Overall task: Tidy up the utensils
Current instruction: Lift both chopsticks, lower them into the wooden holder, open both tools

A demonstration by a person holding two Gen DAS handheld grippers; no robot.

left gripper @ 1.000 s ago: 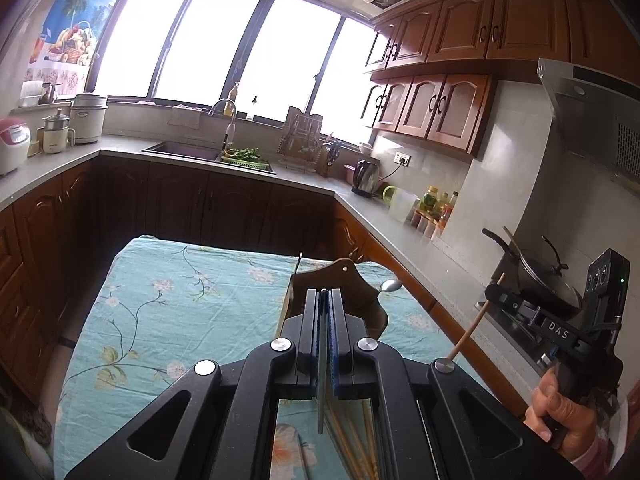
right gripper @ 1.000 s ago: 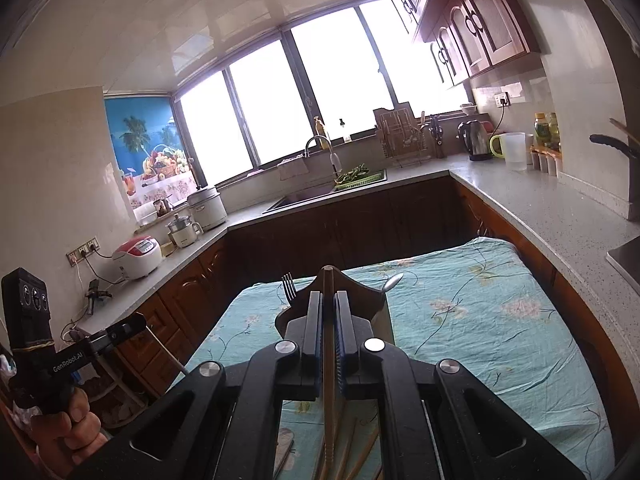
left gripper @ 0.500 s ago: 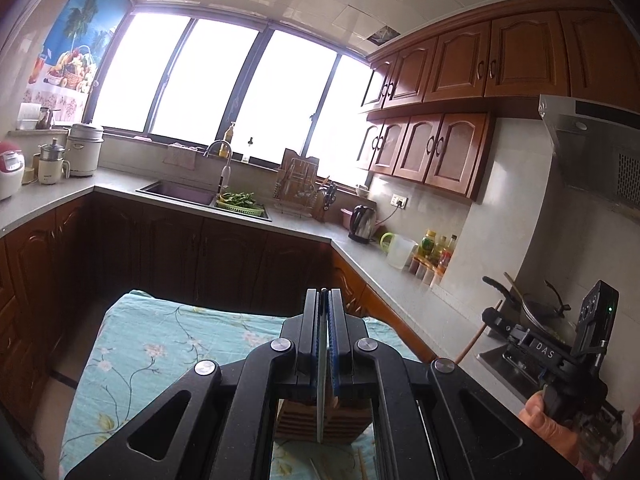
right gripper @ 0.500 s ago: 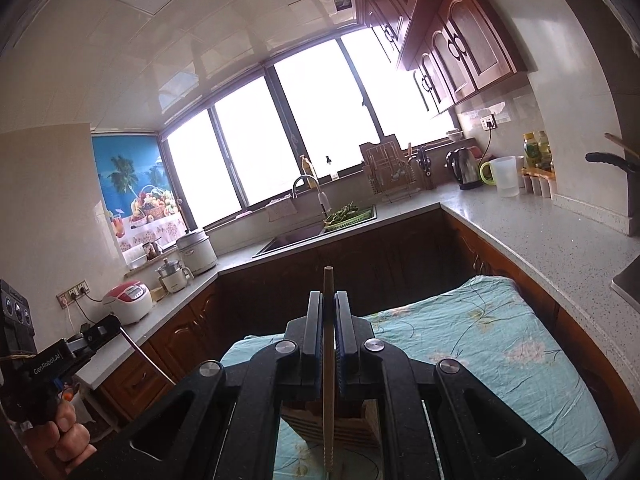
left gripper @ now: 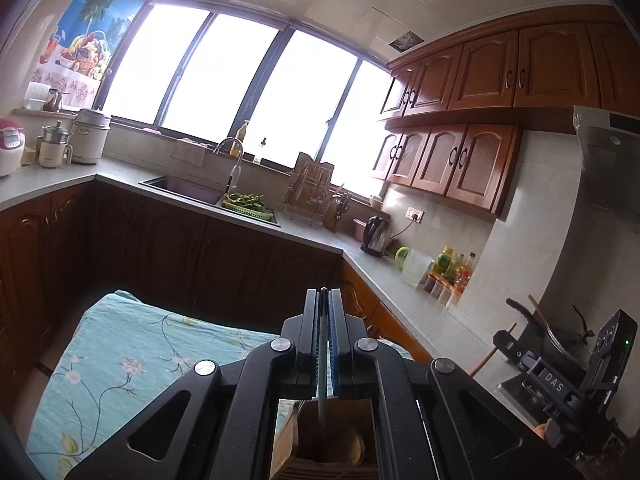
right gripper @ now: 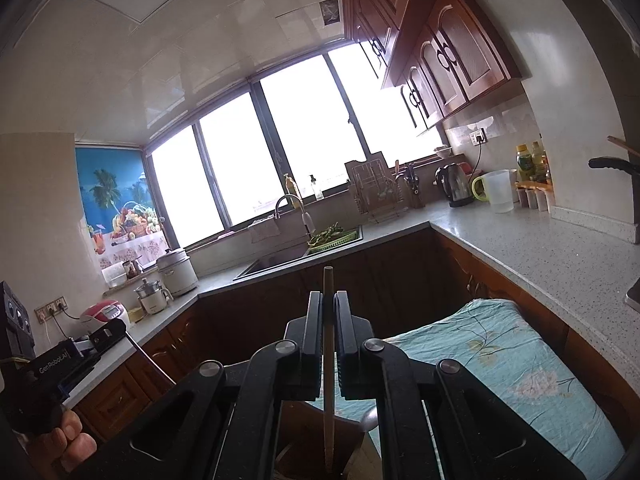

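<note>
Home kitchen, wooden wall cabinets (left gripper: 472, 160), sink (left gripper: 180, 188) under wide window (left gripper: 256, 92), kettle (left gripper: 376, 236), rice cooker (right gripper: 106, 314)

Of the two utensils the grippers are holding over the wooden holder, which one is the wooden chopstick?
The one in the right gripper: a pale wooden chopstick. The left gripper pinches a thin dark utensil instead.

Left gripper (left gripper: 324, 300) fingers clamping thin utensil (left gripper: 322, 360), above wooden holder (left gripper: 332, 440)

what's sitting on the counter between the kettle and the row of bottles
A clear plastic jug with a green handle stands between the kettle and the bottles; both views show it.
</note>
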